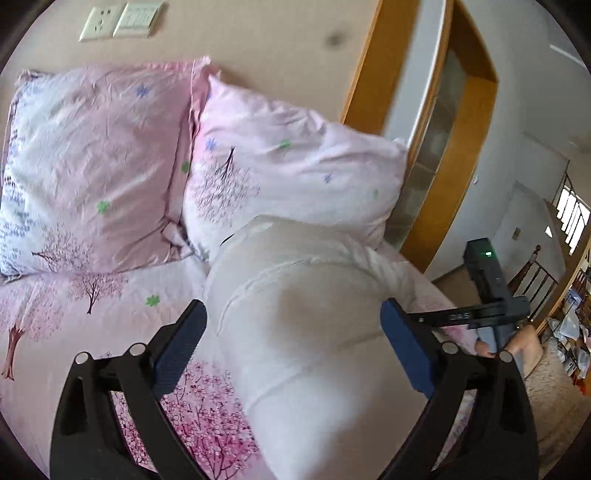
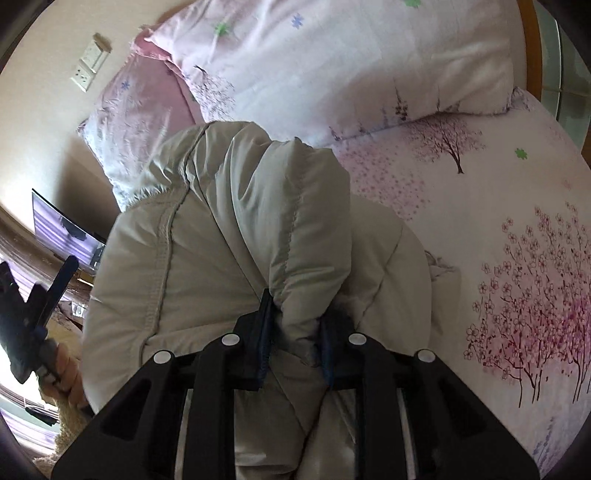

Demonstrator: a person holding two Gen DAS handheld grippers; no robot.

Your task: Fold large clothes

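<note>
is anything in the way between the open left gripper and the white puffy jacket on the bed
Nothing visible. The left gripper stands open with the white padded jacket right in front of its blue pads, apart from them. The right gripper is already shut on a bunched fold of the jacket, off to one side.

place: home bedroom
bed: sheet (image 1: 110, 306) pink, cherry-tree print, fills most of both views
pillows: two (image 1: 92, 166) (image 1: 288, 166), same pink print, propped against beige wall (image 1: 258, 40)
wall fittings: socket and switch plate (image 1: 118, 20) above pillows
door: wooden frame (image 1: 373, 74) beside bed, glass-panelled door, next room visible past it
beyond: stair railing (image 1: 535, 280), bright window (image 1: 572, 218), cluttered floor
screen: TV or monitor (image 2: 62, 232) lit, by far wall in right wrist view
</note>
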